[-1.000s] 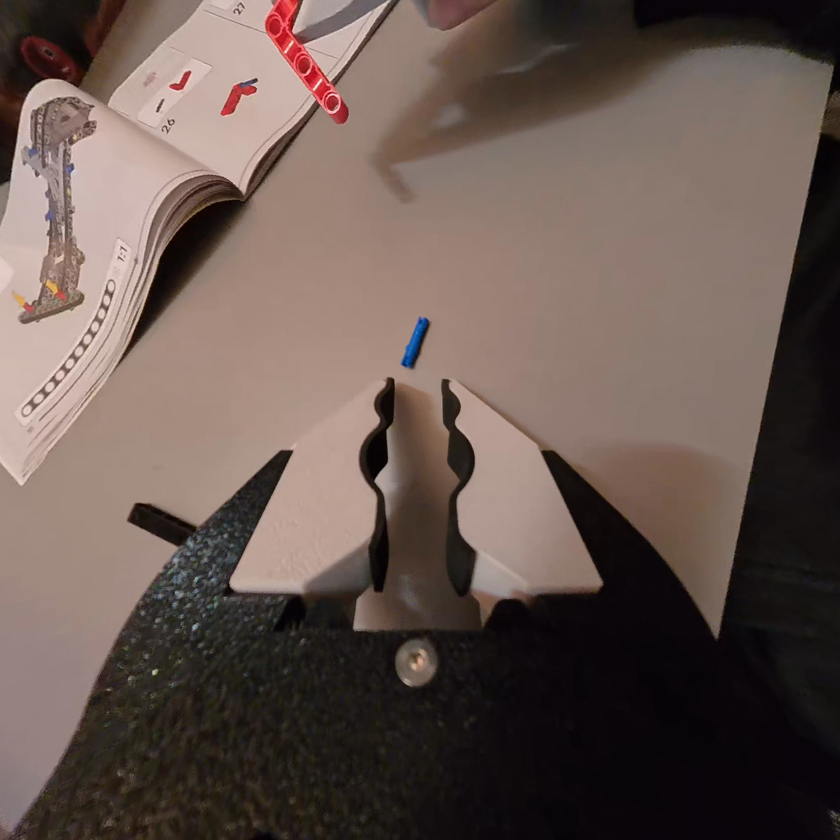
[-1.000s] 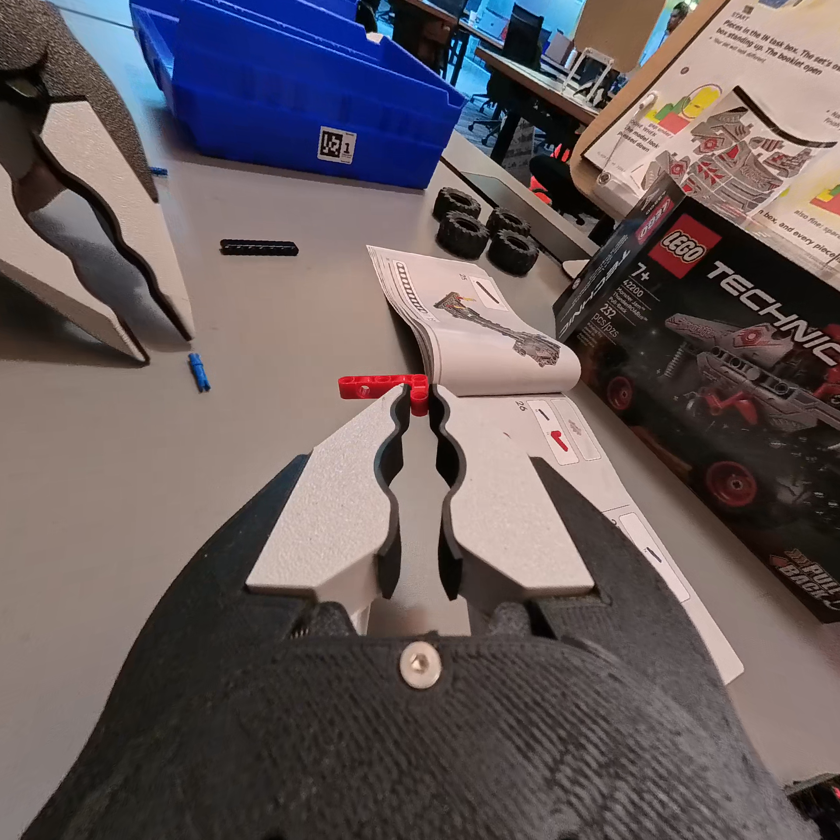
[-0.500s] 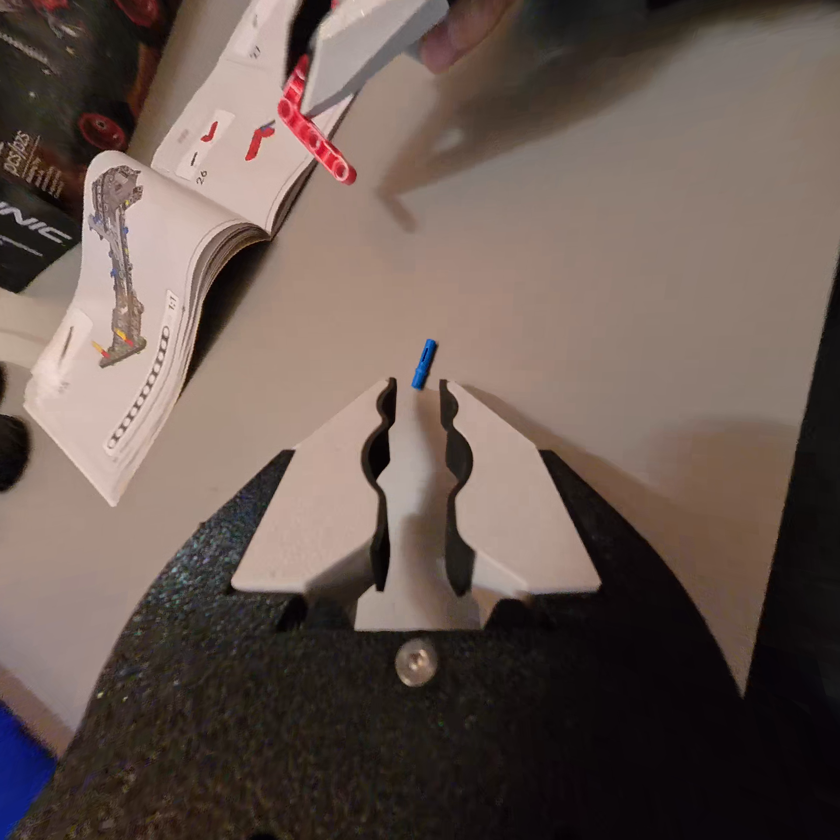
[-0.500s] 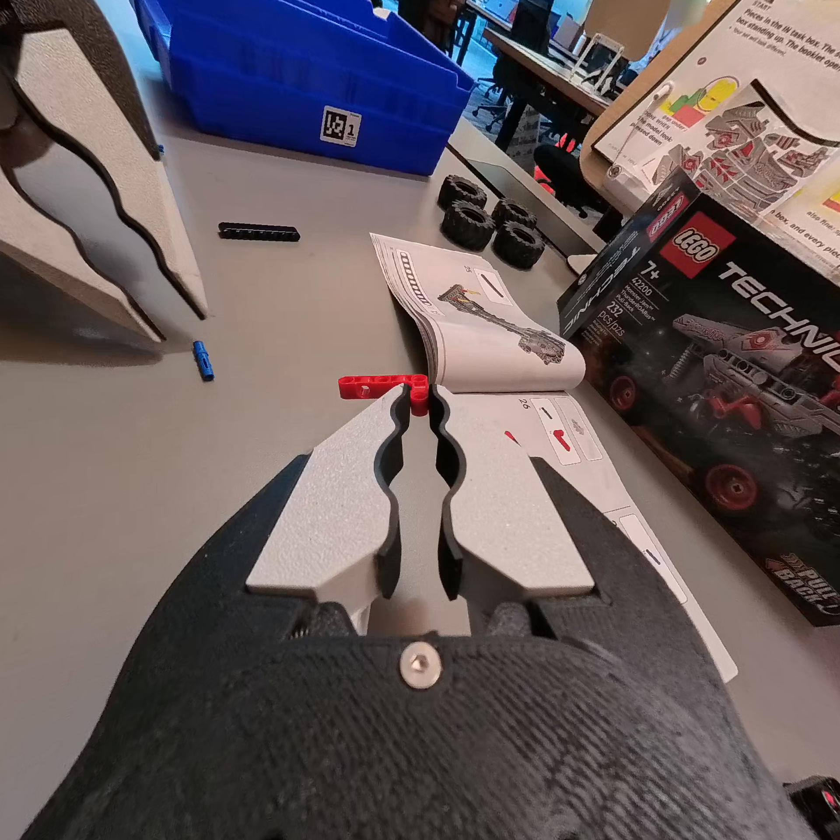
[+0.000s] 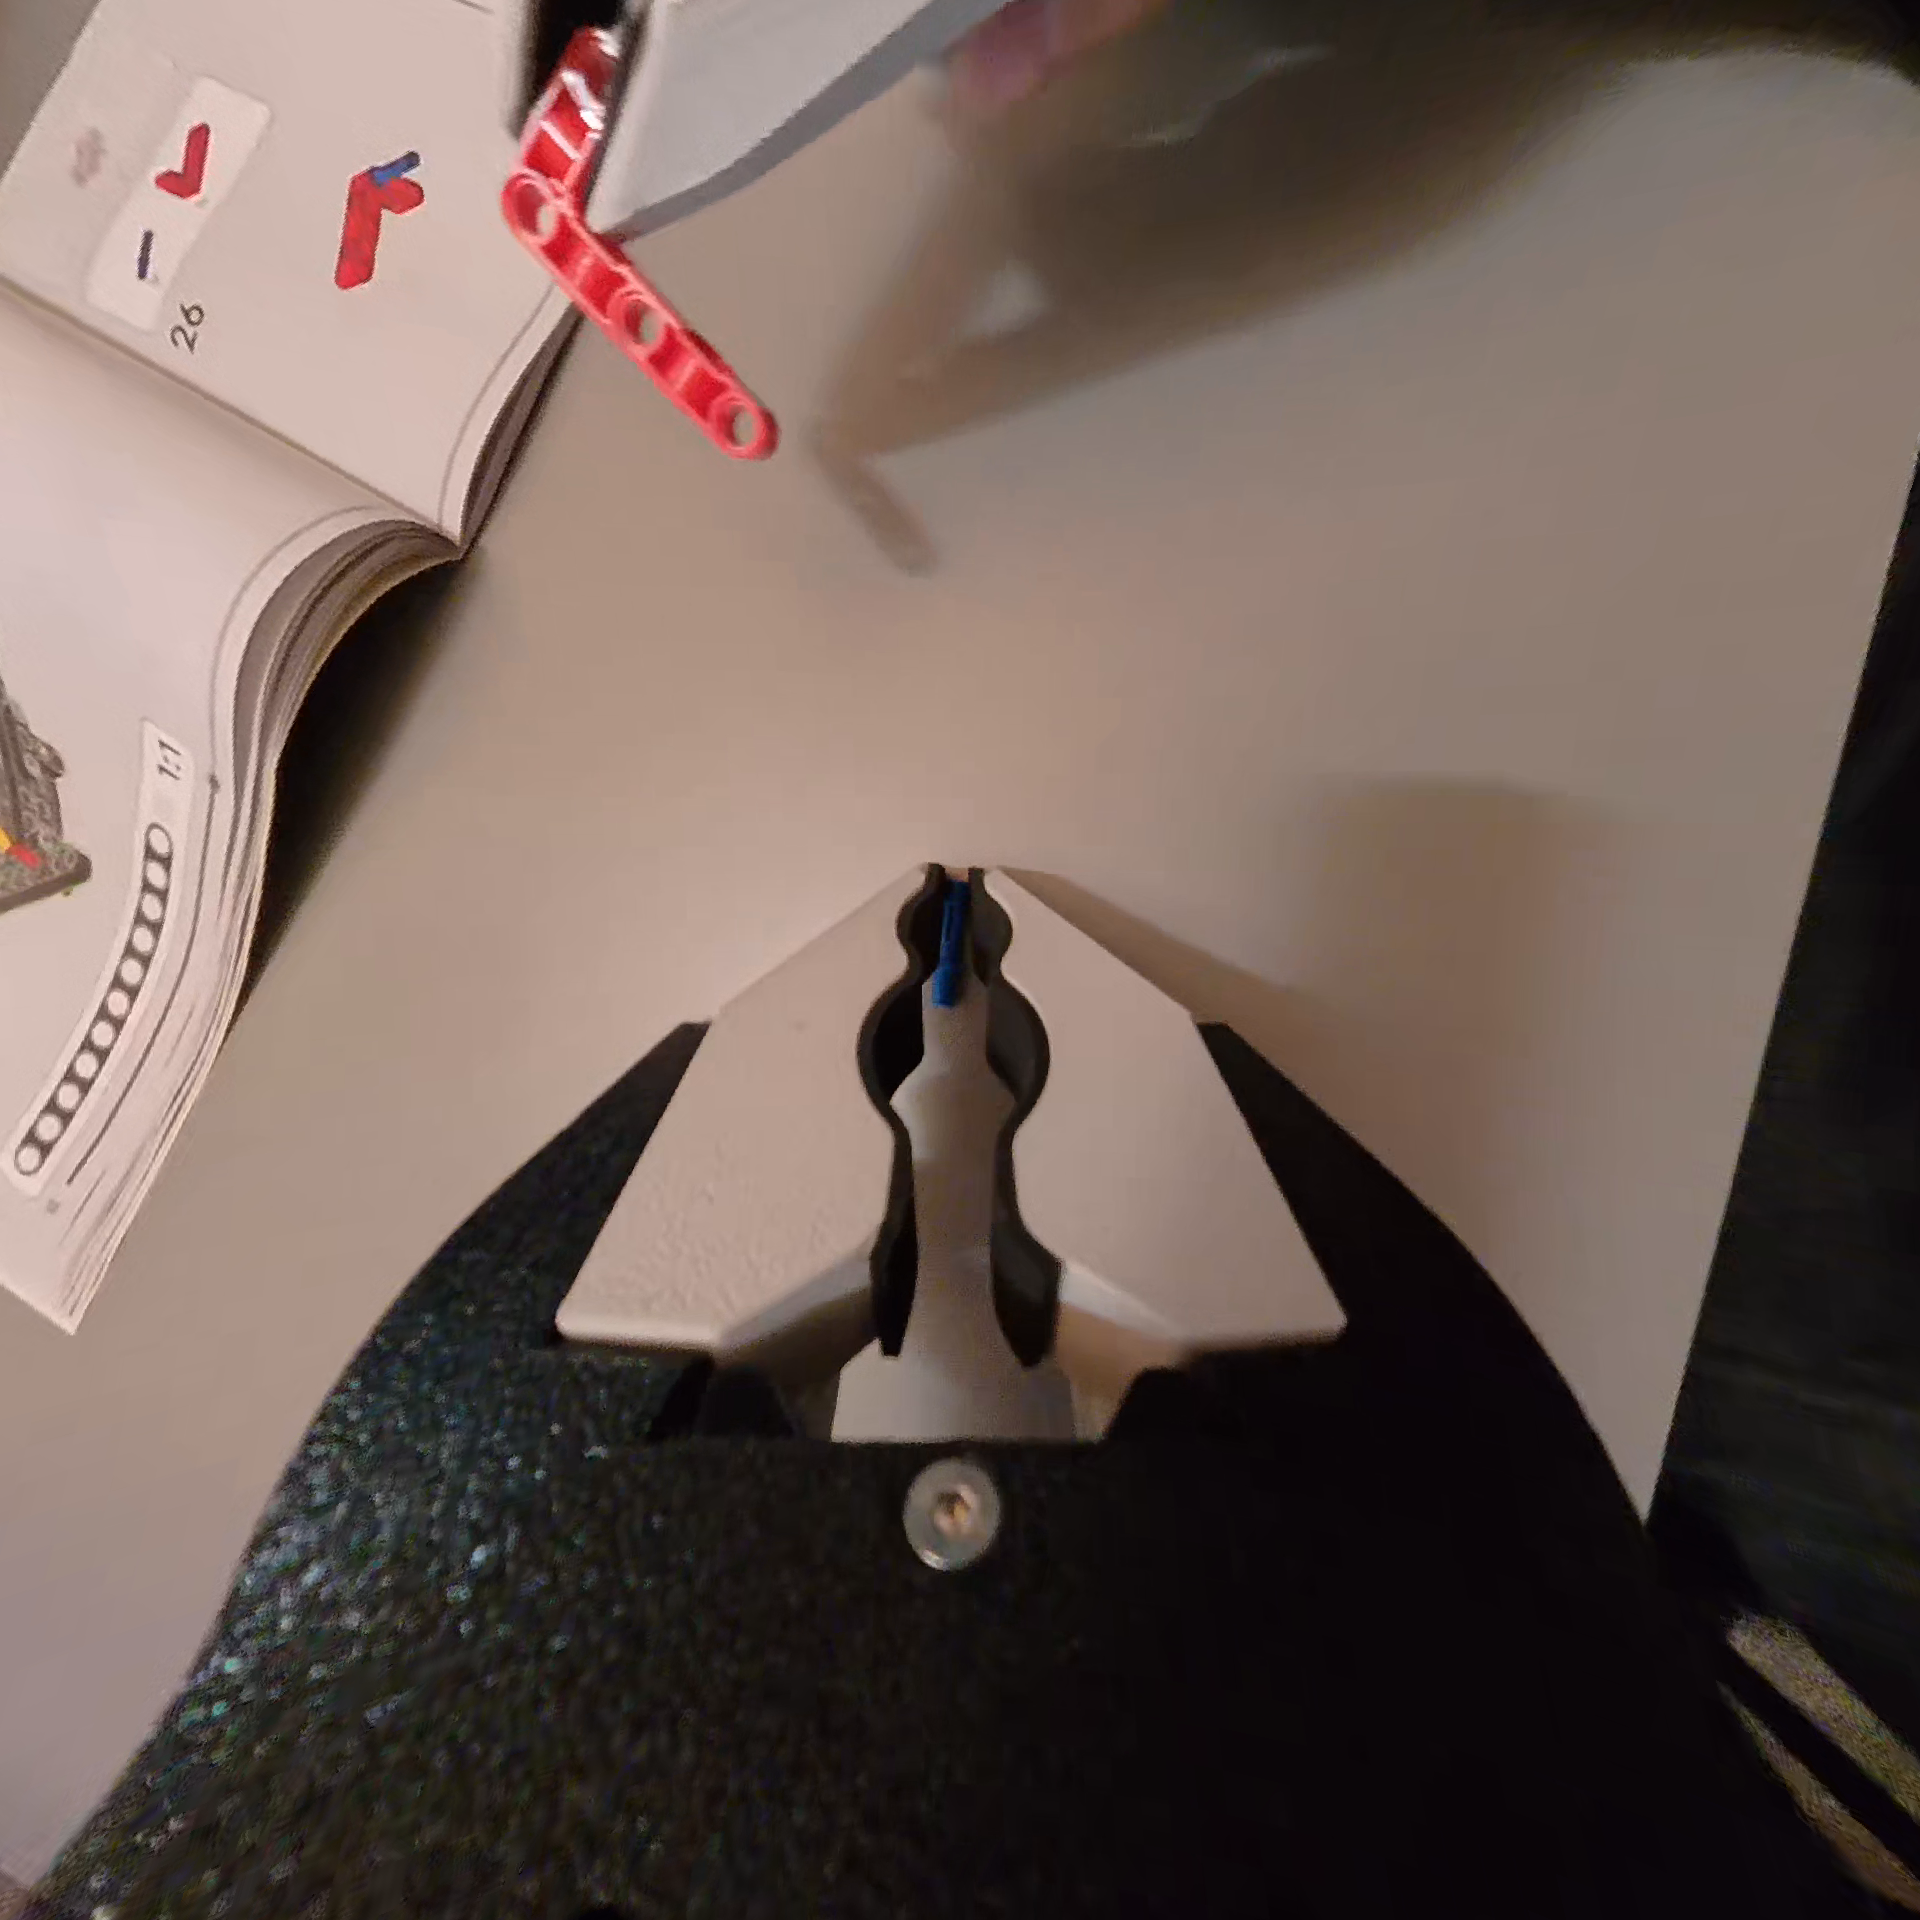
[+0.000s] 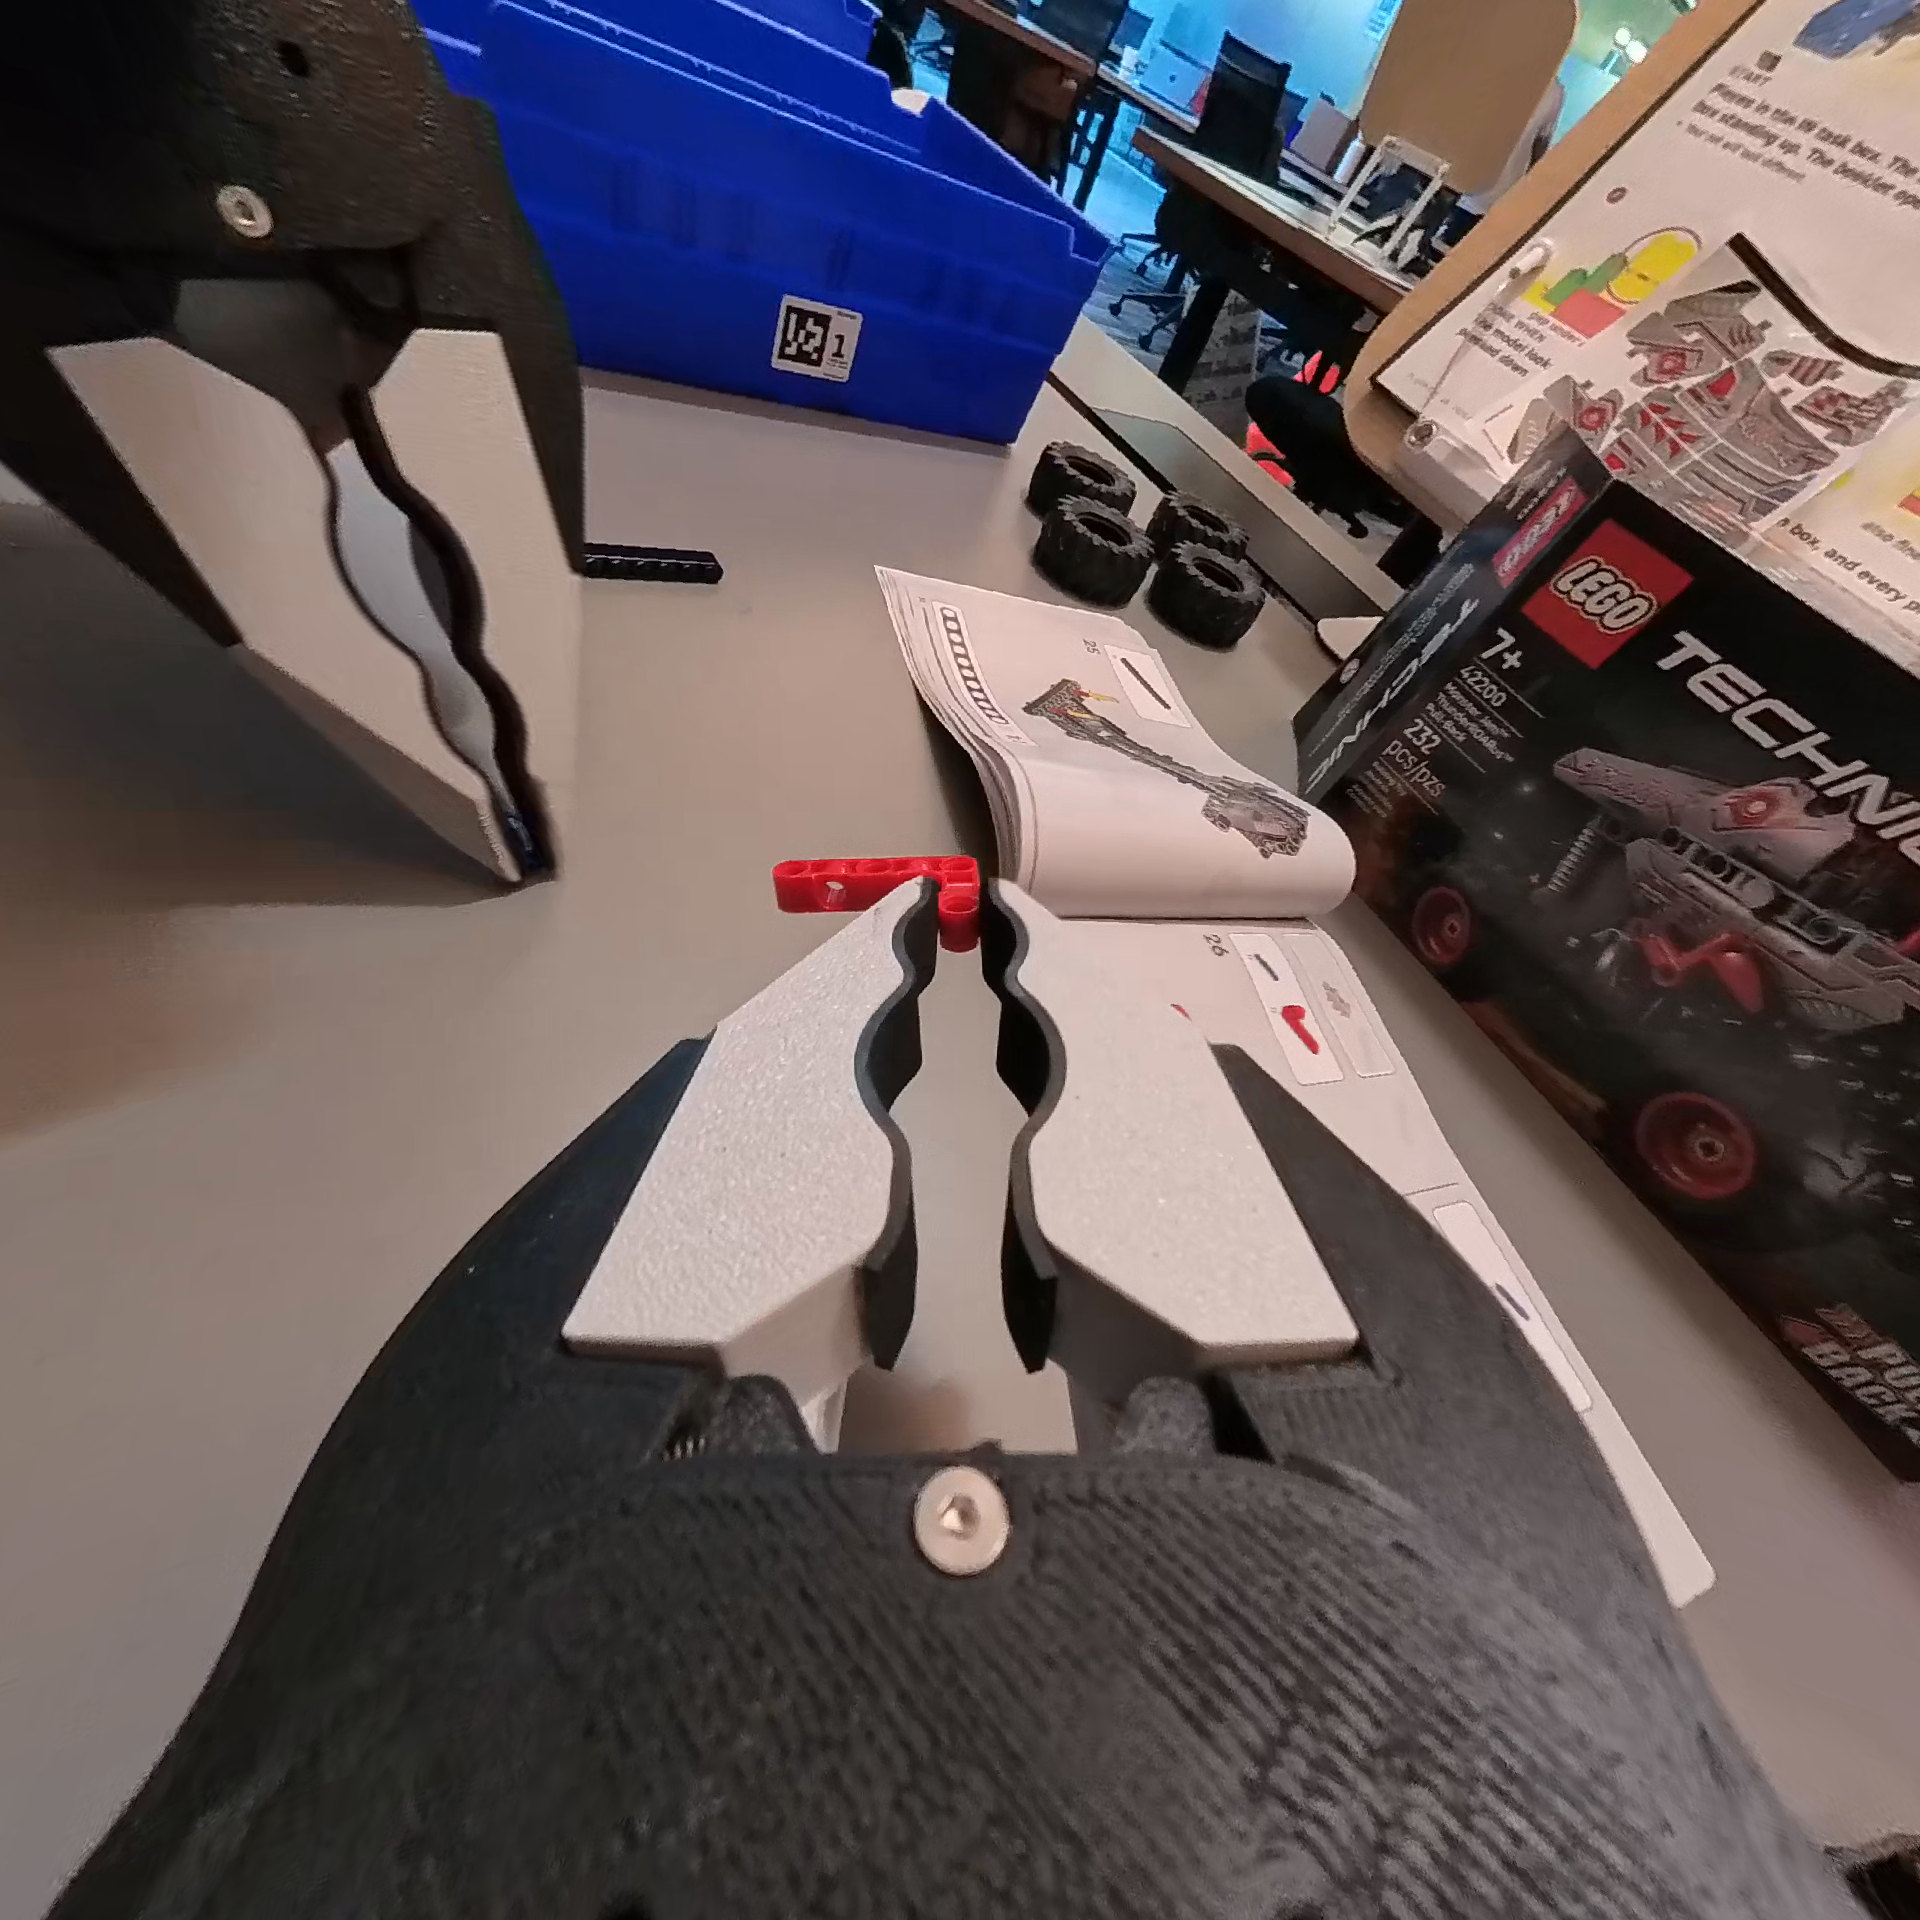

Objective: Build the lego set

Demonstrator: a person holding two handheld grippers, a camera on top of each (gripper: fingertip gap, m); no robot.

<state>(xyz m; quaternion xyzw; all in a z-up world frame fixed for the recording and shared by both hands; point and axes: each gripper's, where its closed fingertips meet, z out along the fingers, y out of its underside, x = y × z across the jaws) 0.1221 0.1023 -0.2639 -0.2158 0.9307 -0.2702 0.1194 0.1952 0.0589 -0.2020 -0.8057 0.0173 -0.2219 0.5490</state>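
Observation:
My left gripper (image 5: 958, 873) is shut on a small blue pin (image 5: 950, 954), tips down at the grey table (image 5: 1351, 623). In the right wrist view the left gripper (image 6: 514, 847) stands at the left with the blue pin (image 6: 520, 831) pinched at its tips. My right gripper (image 6: 956, 899) is shut on the short arm of a red L-shaped beam (image 6: 878, 883), held just above the table. In the left wrist view the red beam (image 5: 634, 301) juts out from the right gripper's fingers (image 5: 748, 104) at the top, beside the open instruction booklet (image 5: 208, 520).
The booklet (image 6: 1122, 769) lies open ahead. A black set box (image 6: 1662, 883) stands at the right. Several black tyres (image 6: 1143, 551) and a black beam (image 6: 655, 564) lie farther back, before blue bins (image 6: 779, 239). The table's edge (image 5: 1704, 1143) runs down the right. The left gripper's tips are roughly 11 centimeters from the right gripper's.
My left gripper moved forward over the blue pin and closed on it. The right gripper still holds the red beam and has come closer to the left one.

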